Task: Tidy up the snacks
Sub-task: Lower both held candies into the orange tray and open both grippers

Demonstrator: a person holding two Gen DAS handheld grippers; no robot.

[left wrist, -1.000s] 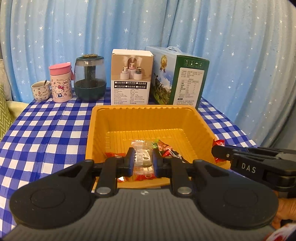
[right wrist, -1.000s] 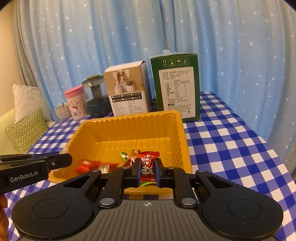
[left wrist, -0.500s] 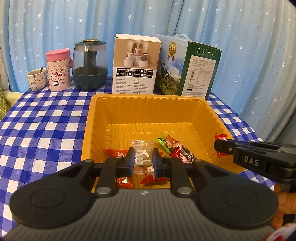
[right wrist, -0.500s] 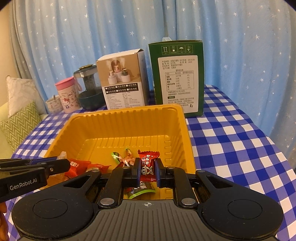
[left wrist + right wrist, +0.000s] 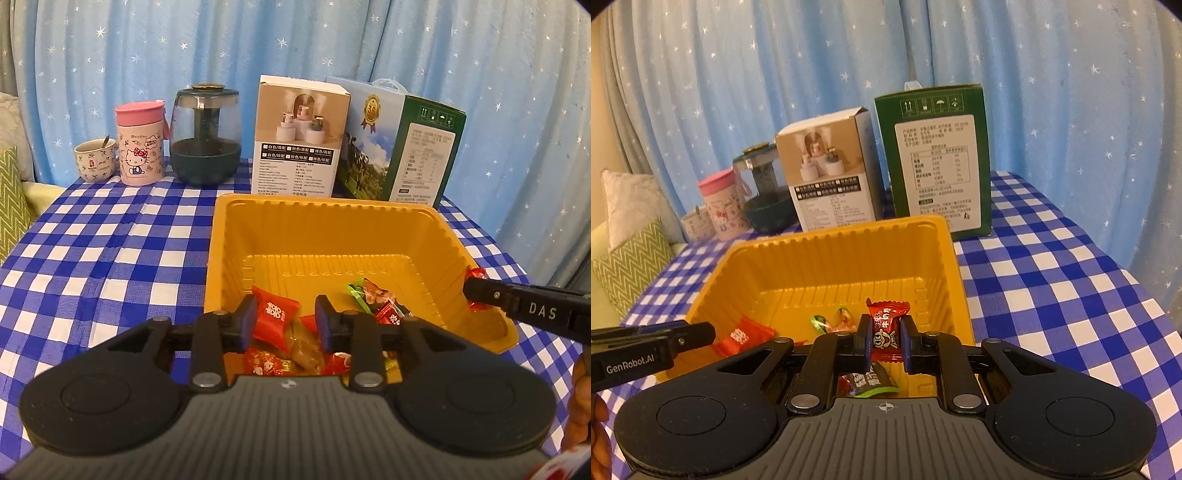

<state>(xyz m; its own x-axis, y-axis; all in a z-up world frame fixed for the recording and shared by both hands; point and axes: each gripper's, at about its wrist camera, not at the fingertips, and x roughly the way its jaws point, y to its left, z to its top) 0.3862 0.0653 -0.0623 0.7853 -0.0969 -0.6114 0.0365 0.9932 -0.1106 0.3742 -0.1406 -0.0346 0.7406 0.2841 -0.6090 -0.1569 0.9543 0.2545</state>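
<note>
A yellow plastic tray (image 5: 332,221) (image 5: 827,258) sits on the blue checked table and holds several wrapped candies. My left gripper (image 5: 284,323) is open over the tray's near edge; a red candy (image 5: 275,321) lies in the tray below the gap, with a brownish clear-wrapped candy (image 5: 306,349) beside it. My right gripper (image 5: 885,341) is shut on a red wrapped candy (image 5: 886,328) above the tray's near right part; it also shows in the left wrist view (image 5: 474,291).
Along the back stand a white box (image 5: 299,136), a green carton (image 5: 399,144), a dark glass jar (image 5: 205,136), a pink Hello Kitty tumbler (image 5: 139,146) and a cup (image 5: 94,160). A cushion (image 5: 631,262) lies left of the table.
My left gripper opened and let go of the clear-wrapped candy, which dropped into the tray. Both grippers moved forward over the tray; the right still holds its red candy.
</note>
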